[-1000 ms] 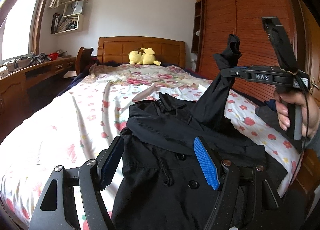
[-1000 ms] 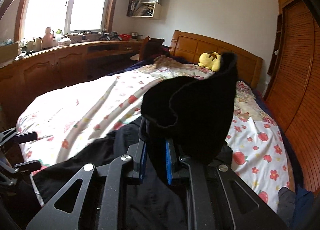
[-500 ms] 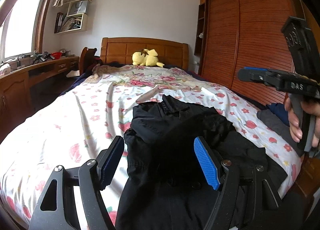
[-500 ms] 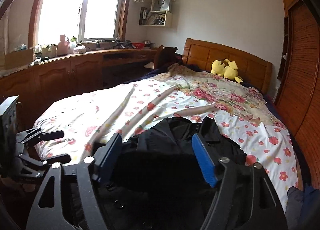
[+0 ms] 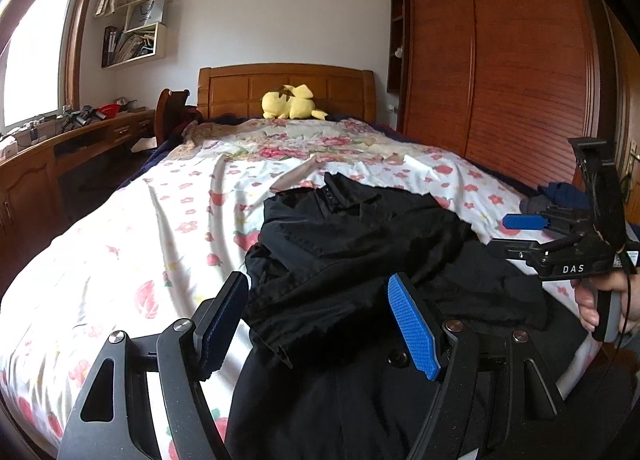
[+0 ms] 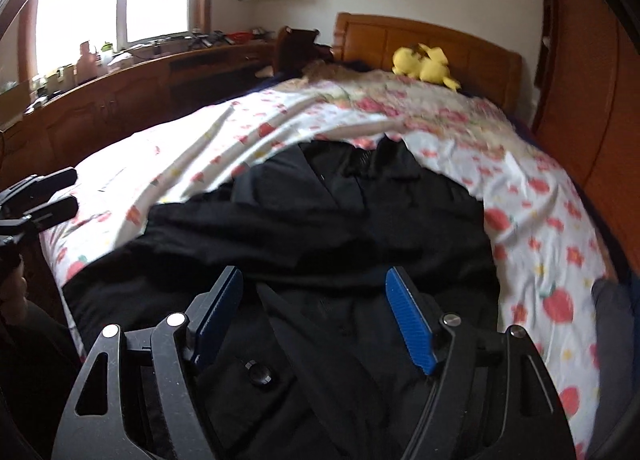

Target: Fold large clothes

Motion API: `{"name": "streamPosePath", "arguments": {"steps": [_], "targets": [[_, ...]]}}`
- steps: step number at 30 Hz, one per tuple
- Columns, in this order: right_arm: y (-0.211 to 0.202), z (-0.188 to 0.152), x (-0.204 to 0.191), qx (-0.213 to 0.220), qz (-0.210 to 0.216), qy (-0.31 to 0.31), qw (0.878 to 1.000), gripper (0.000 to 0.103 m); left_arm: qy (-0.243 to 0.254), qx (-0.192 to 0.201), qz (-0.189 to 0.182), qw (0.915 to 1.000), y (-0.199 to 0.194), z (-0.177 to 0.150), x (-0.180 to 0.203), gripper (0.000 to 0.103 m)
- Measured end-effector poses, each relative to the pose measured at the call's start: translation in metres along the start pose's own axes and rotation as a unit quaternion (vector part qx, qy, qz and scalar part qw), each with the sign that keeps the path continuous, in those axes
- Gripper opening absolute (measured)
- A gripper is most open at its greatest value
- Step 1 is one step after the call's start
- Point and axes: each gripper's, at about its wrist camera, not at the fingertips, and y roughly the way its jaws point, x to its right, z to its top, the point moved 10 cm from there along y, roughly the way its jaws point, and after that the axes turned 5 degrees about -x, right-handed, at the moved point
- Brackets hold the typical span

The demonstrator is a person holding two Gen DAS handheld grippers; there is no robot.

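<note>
A black buttoned coat [image 5: 360, 252] lies on the flowered bedsheet [image 5: 160, 244] at the near end of the bed, one sleeve folded across its chest. My left gripper [image 5: 316, 320] hovers open above the coat's left edge, nothing between its blue pads. In the left wrist view my right gripper [image 5: 516, 234] hangs open at the right, held by a hand [image 5: 600, 300], just above the coat's right side. The right wrist view shows the right gripper [image 6: 314, 316] open low over the coat [image 6: 320, 228], with the left gripper's fingers [image 6: 44, 196] at the left edge.
A yellow plush toy [image 5: 290, 102] sits by the wooden headboard [image 5: 288, 84]. A wooden wardrobe [image 5: 500, 80] runs along the right, a desk with clutter [image 5: 72, 136] along the left under the window. Dark clothes [image 5: 556, 196] lie at the bed's right side.
The right gripper, shut on the lifted black sleeve a second ago, opened and let it drop across the coat, then sank toward the bed. The left gripper stayed in place, open.
</note>
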Motion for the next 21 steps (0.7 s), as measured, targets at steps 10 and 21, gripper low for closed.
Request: {"name": "streamPosePath", "arguments": {"steps": [10, 21], "targets": [[0.021, -0.042, 0.009, -0.01, 0.009, 0.053, 0.999, 0.075, 0.003, -0.037, 0.001, 0.9993, 0.012, -0.007, 0.003, 0.074], [0.042, -0.083, 0.017, -0.05, 0.008, 0.058, 0.997, 0.075, -0.012, -0.11, 0.025, 0.9935, 0.042, -0.023, -0.005, 0.074]]}}
